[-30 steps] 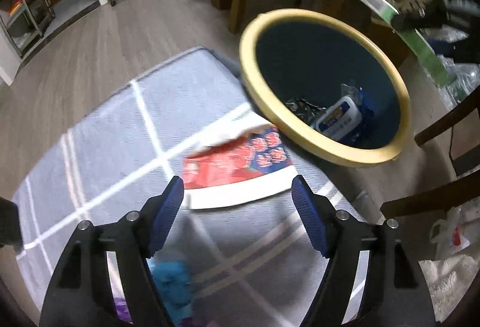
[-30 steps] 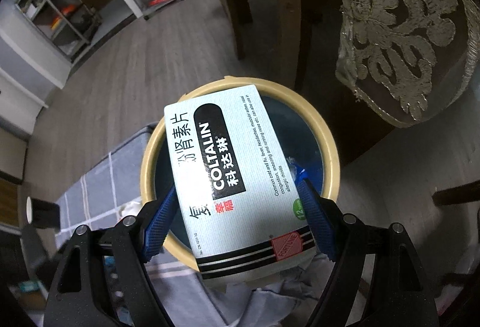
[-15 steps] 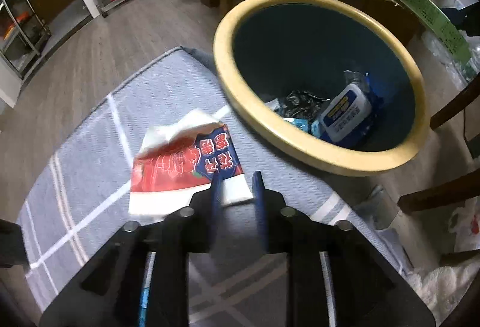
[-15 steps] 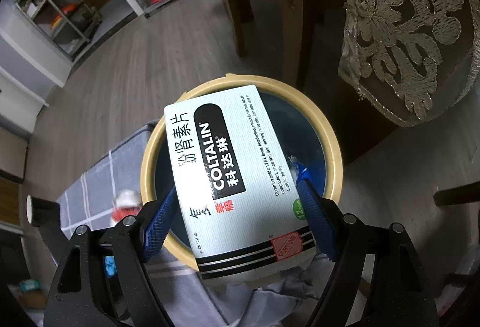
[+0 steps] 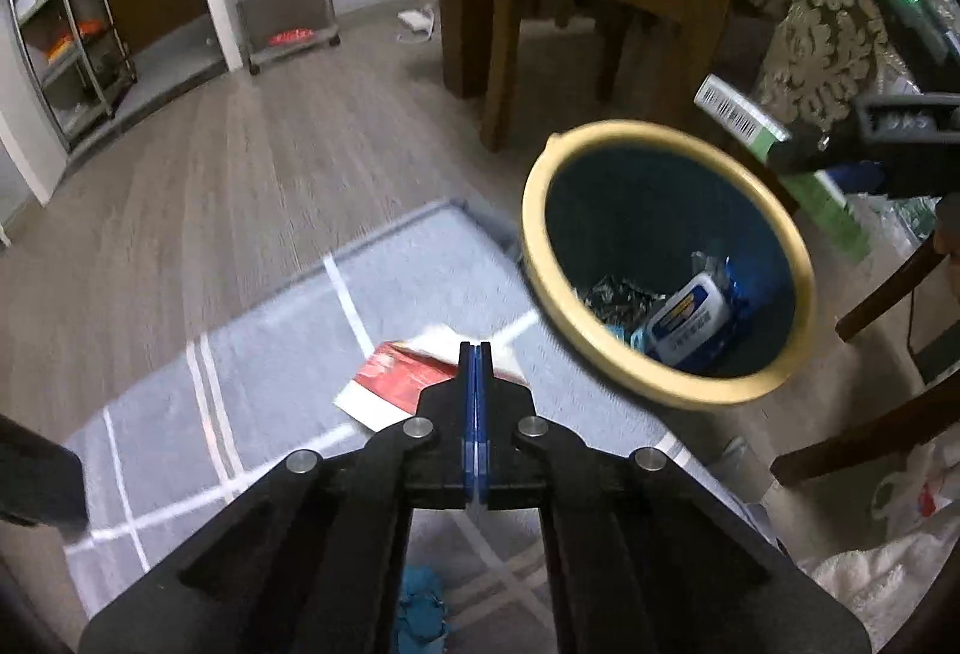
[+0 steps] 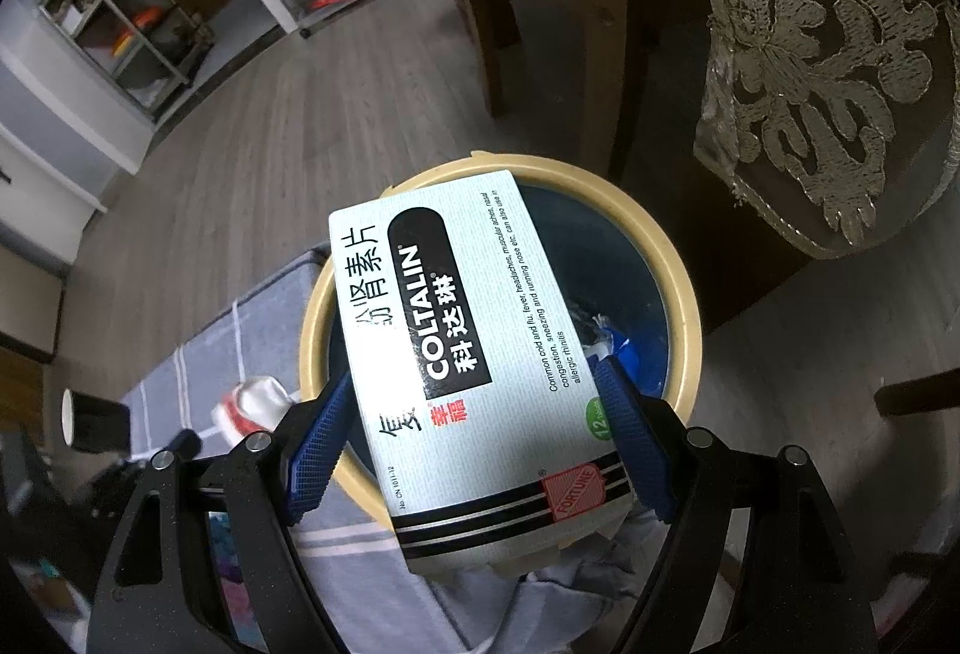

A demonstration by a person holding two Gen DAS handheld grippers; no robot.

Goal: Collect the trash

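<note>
Pinched flat between the blue ribbed pads of the right gripper (image 6: 474,444): a pale cardboard medicine box (image 6: 474,354), rectangular, printed matte, black stripes at its near end, held over the round bin (image 6: 684,294). Smooth cream rim, dark blue inside, crumpled foil and a glossy blue-white pack (image 5: 690,321) at the bottom. Pressed together, pad to pad, the left gripper (image 5: 475,354), jaws just closed on the edge of a thin red-and-white wrapper (image 5: 396,381), crinkled, above the soft grey rug (image 5: 270,342) with white grid lines, left of the bin. Wrapper flat on the rug a second ago, now lifted and bent. Box unmoved over the bin.
</note>
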